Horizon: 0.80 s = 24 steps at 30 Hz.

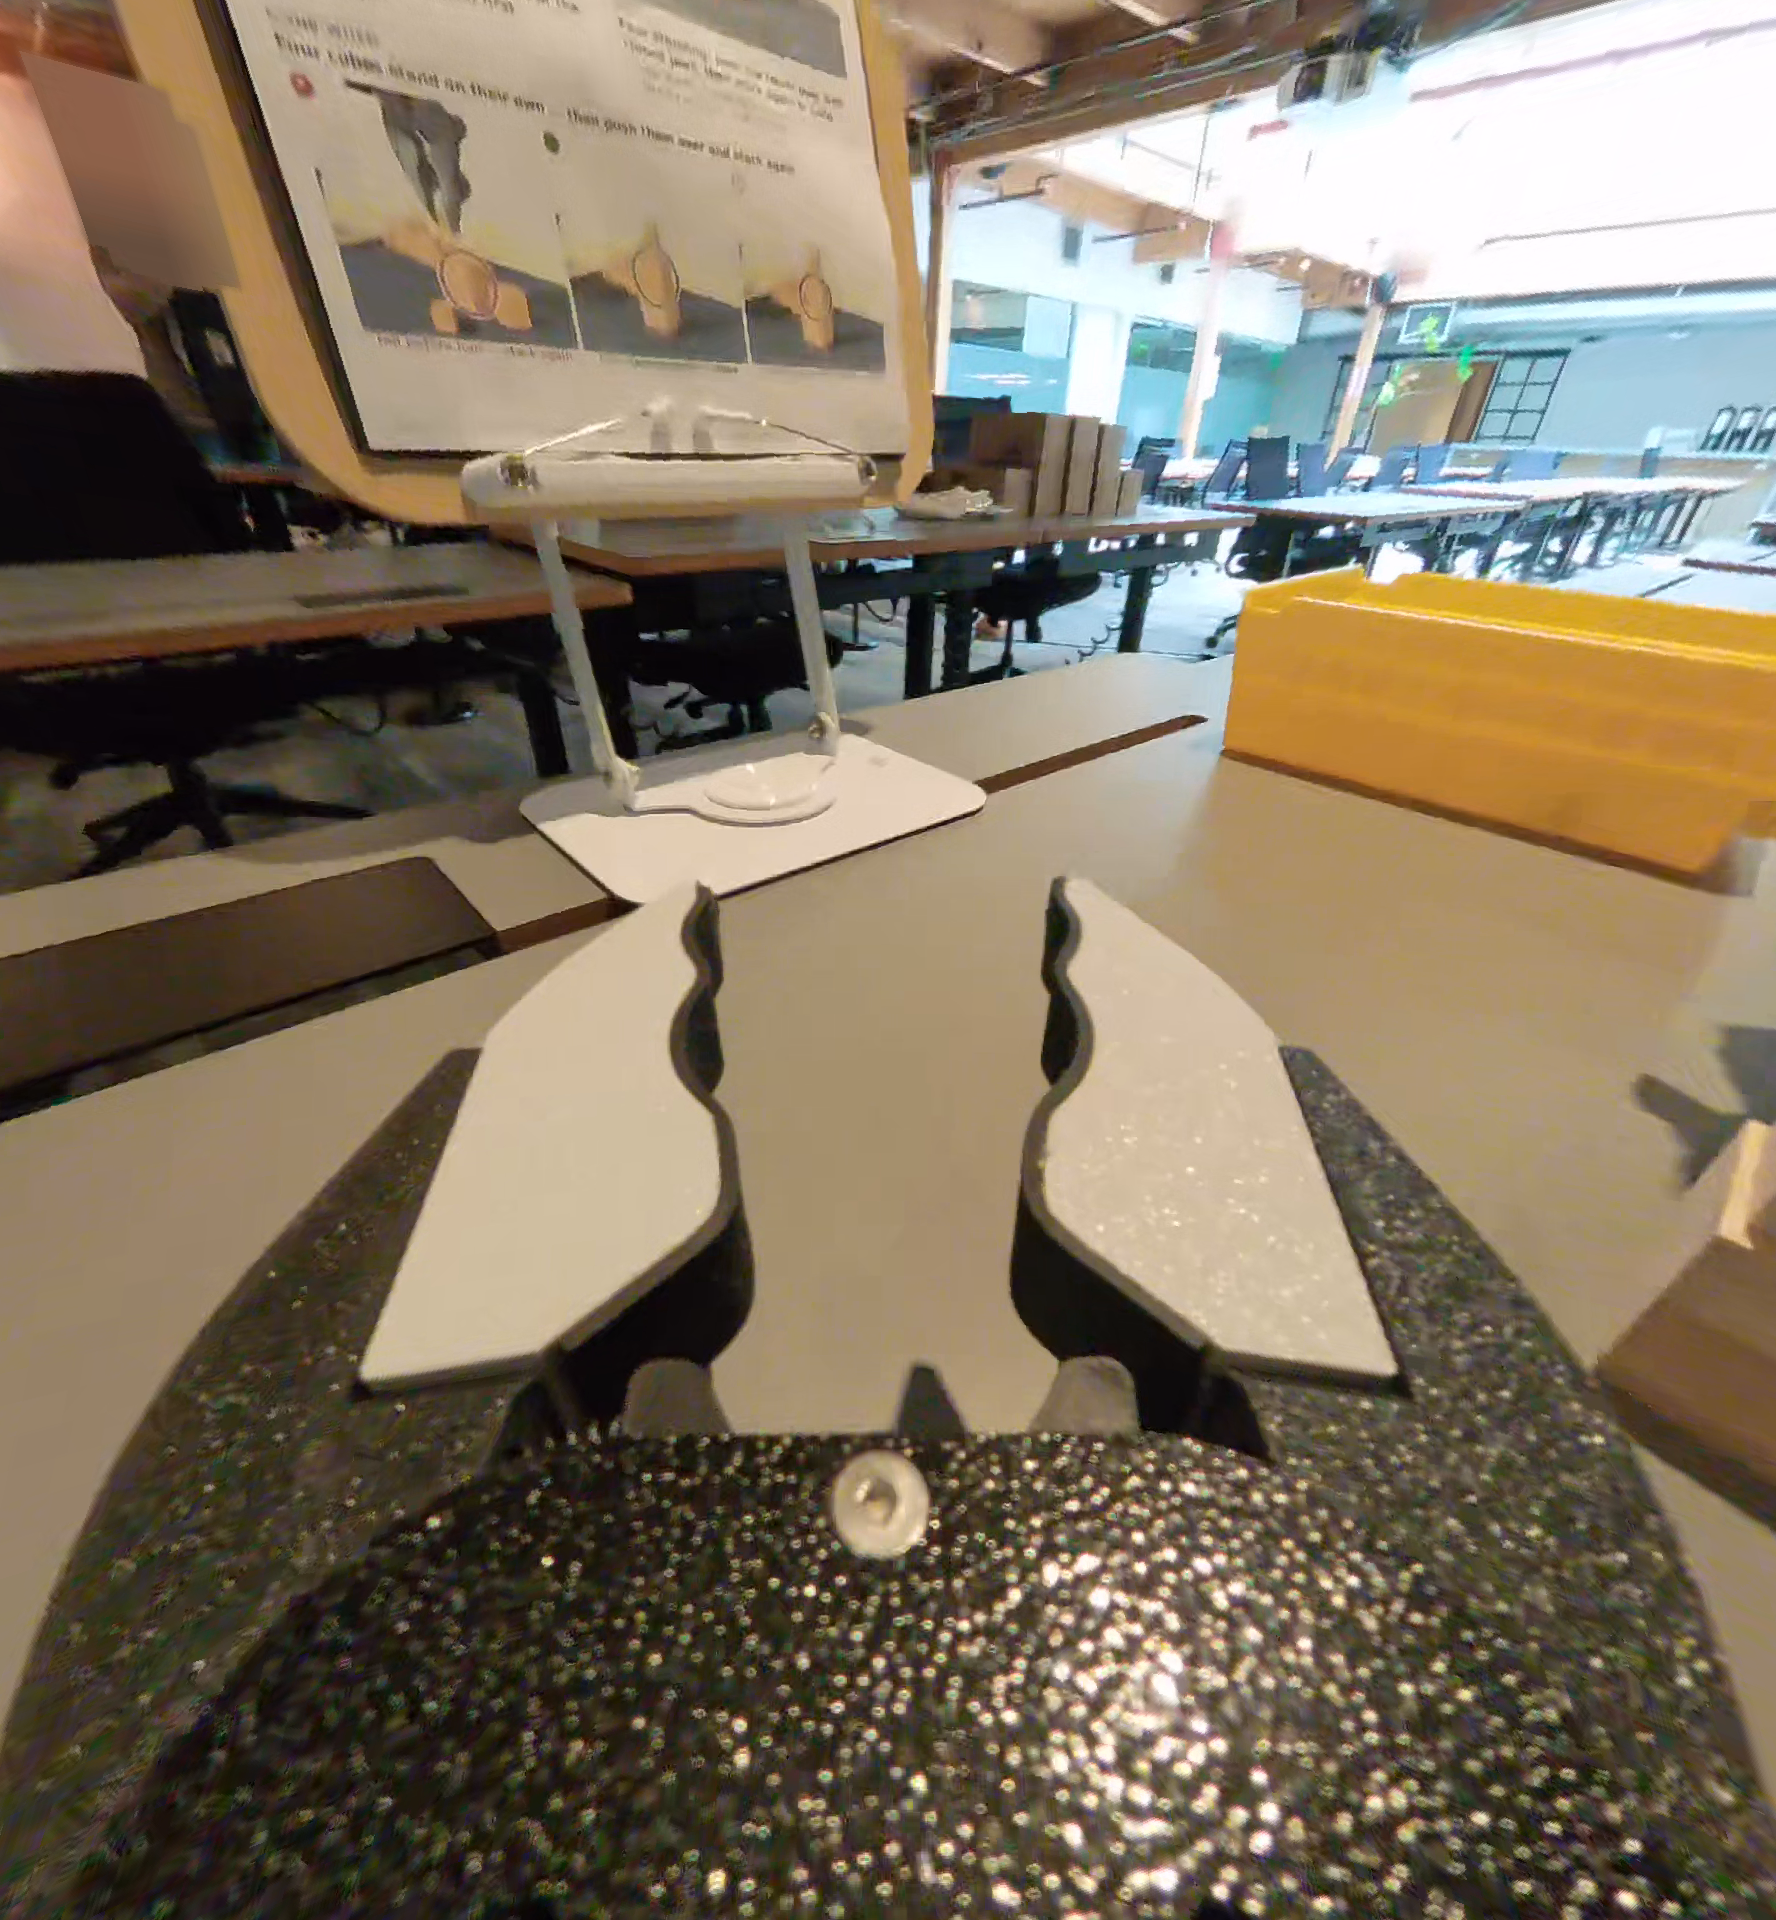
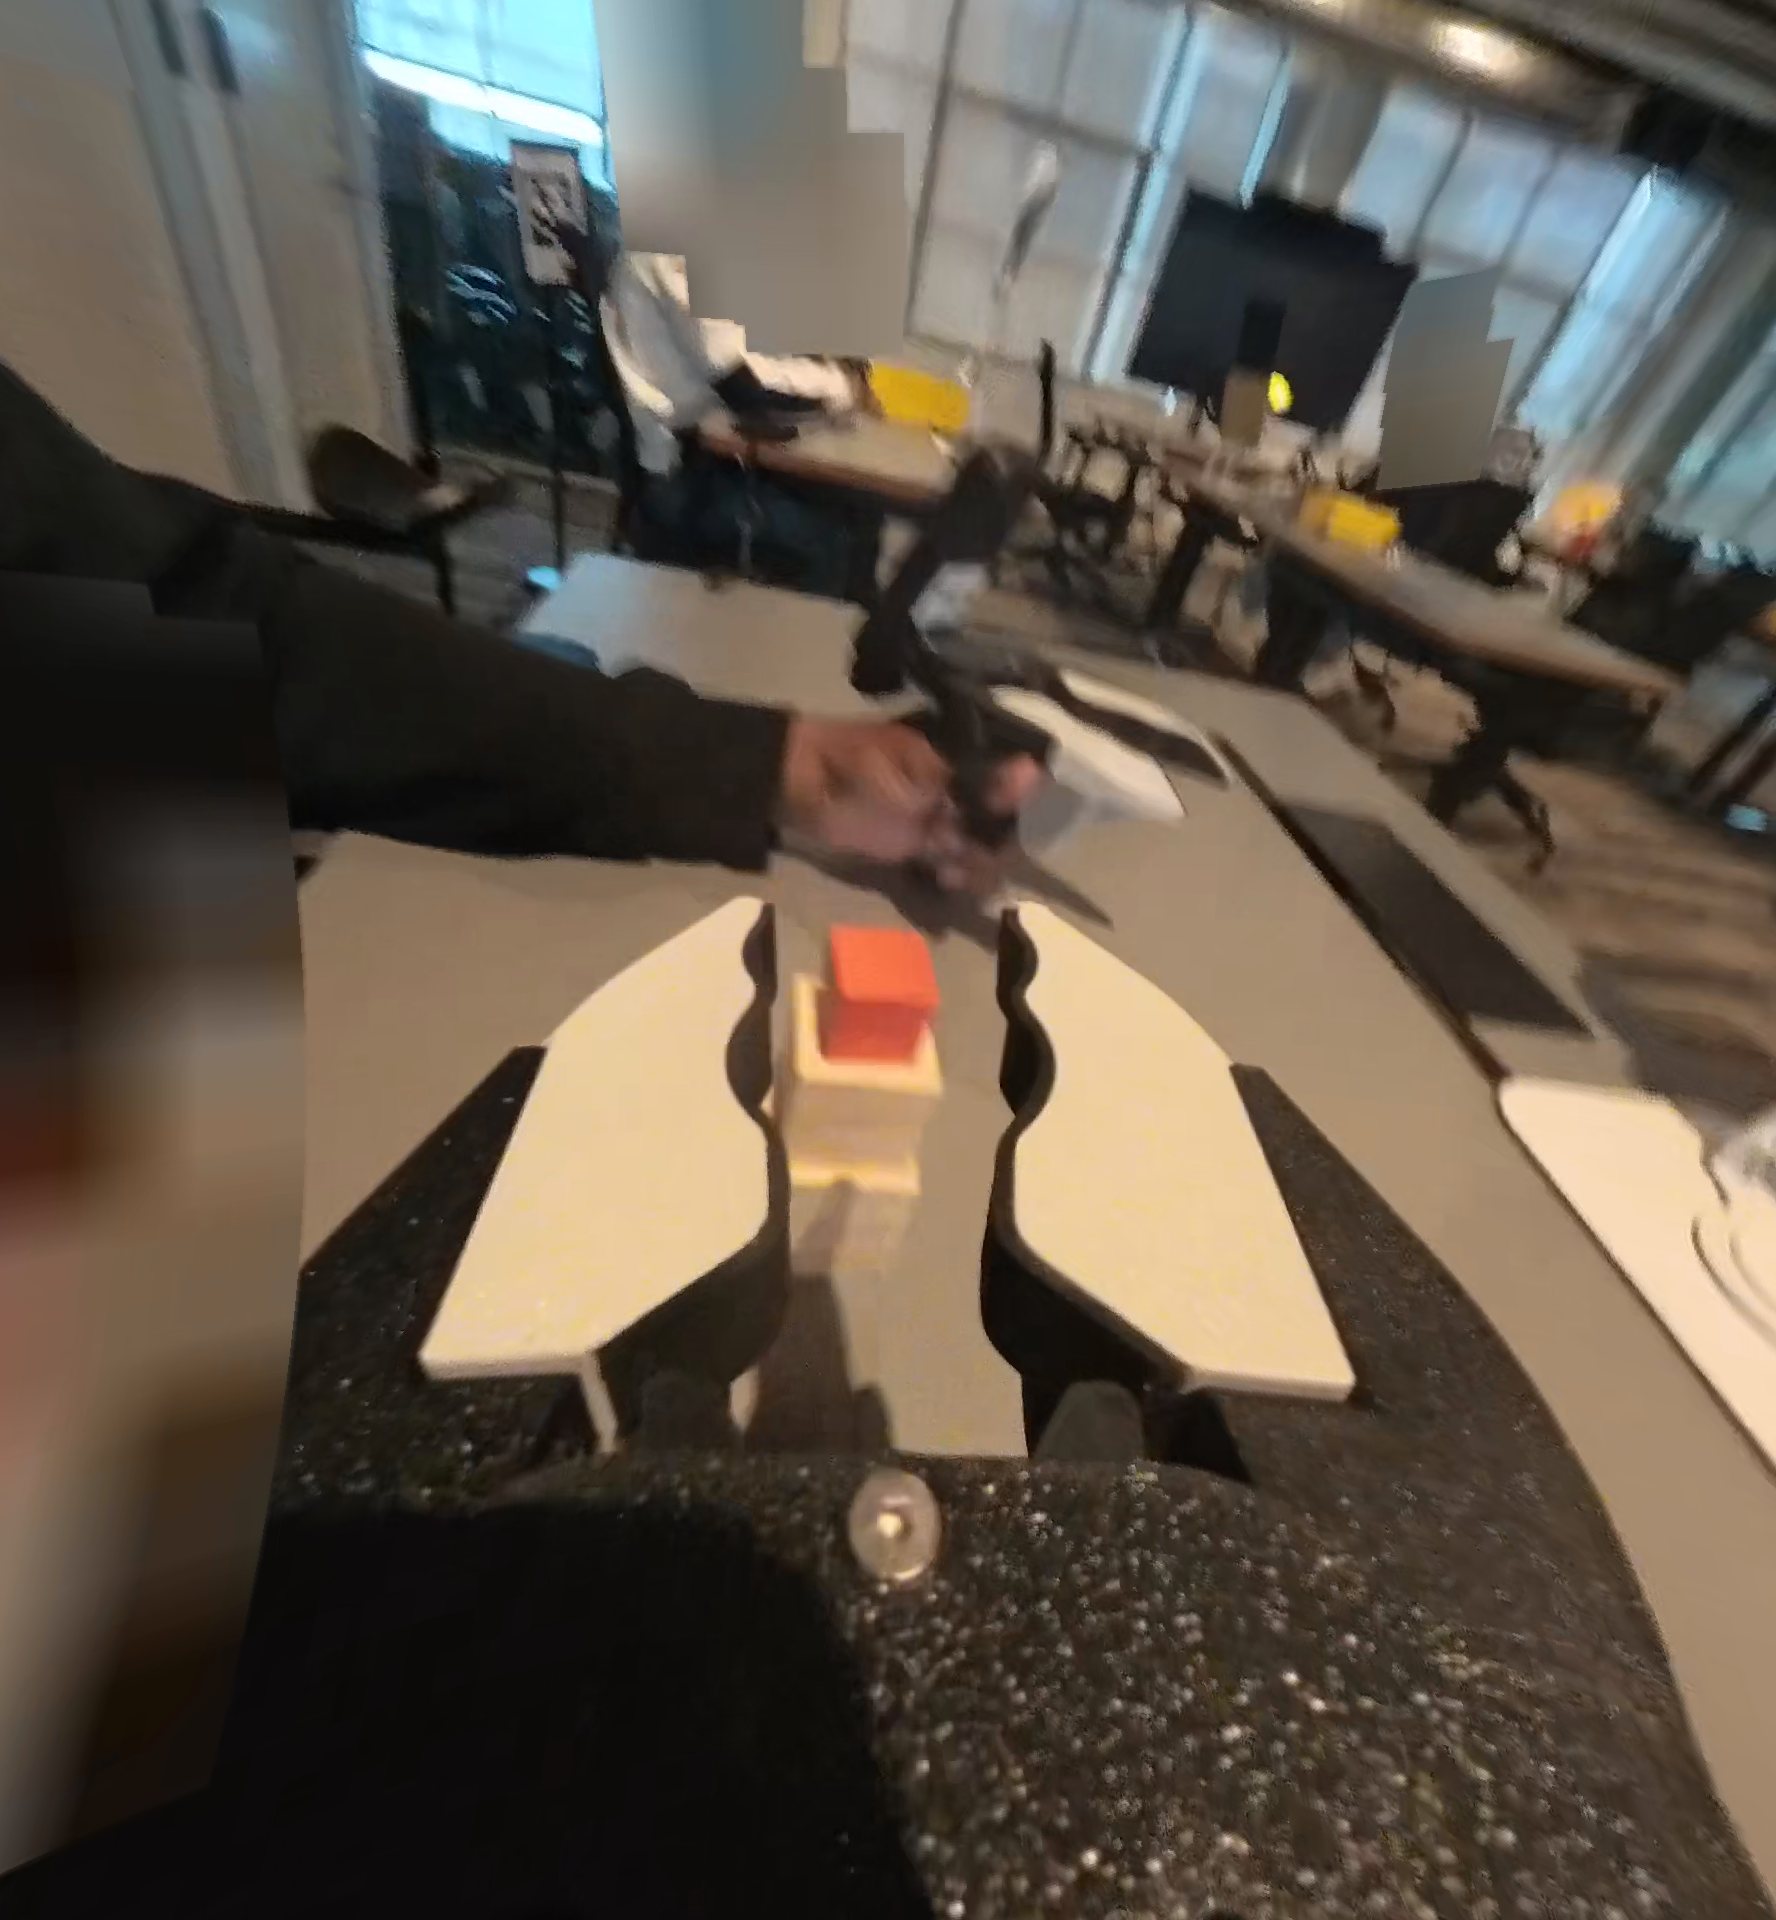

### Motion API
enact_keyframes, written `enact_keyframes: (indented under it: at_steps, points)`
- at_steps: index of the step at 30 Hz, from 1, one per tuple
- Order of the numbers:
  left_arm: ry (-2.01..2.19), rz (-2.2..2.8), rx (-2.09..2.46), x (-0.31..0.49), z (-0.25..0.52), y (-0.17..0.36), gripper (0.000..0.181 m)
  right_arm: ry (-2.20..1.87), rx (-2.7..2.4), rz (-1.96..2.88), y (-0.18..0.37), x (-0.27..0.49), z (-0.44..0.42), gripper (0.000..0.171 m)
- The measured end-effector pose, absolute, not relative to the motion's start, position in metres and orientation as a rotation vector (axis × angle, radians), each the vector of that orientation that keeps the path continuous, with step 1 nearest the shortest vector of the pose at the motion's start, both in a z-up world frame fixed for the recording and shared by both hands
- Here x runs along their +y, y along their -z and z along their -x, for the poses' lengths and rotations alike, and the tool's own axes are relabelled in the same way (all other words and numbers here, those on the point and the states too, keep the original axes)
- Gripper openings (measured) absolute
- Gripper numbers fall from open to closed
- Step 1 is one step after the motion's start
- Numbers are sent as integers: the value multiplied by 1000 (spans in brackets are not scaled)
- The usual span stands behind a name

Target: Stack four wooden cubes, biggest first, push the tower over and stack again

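Two grippers are seen above a grey worktop (image 1: 1279, 987). A yellow bin (image 1: 1528, 707) and a white stand (image 1: 749, 790) holding a printed sheet are placed at its far side. The stack of cubes (image 2: 863, 1081), pale blocks topped by an orange cube (image 2: 879, 992), is framed between the wide, empty jaws of the right gripper (image 2: 884, 935). The left gripper (image 1: 879, 904) is held low with jaws wide, nothing gripped.
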<state>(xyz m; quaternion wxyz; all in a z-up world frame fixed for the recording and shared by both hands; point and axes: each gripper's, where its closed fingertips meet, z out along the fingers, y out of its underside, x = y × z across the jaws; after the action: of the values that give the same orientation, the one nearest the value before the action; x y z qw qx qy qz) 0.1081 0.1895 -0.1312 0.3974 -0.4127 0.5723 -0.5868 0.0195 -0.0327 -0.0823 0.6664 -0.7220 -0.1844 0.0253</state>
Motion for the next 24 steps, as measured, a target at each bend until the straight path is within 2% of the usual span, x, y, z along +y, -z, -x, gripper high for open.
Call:
enact_keyframes:
  at_steps: [5,9,14,24]
  points:
    - [1371,1009,1555,176,-110,142,59,-146,-668,1554,65,-28,68,39]
    - [1252,956,1653,164,-112,154,59,-88,-769,1775,120,7,110,38]
    - [1167,906,1732,154,-113,163,58,10,-628,2088,189,41,106,39]
    - [1181,913,1732,154,-112,163,53,63,-289,2245,212,47,81,39]
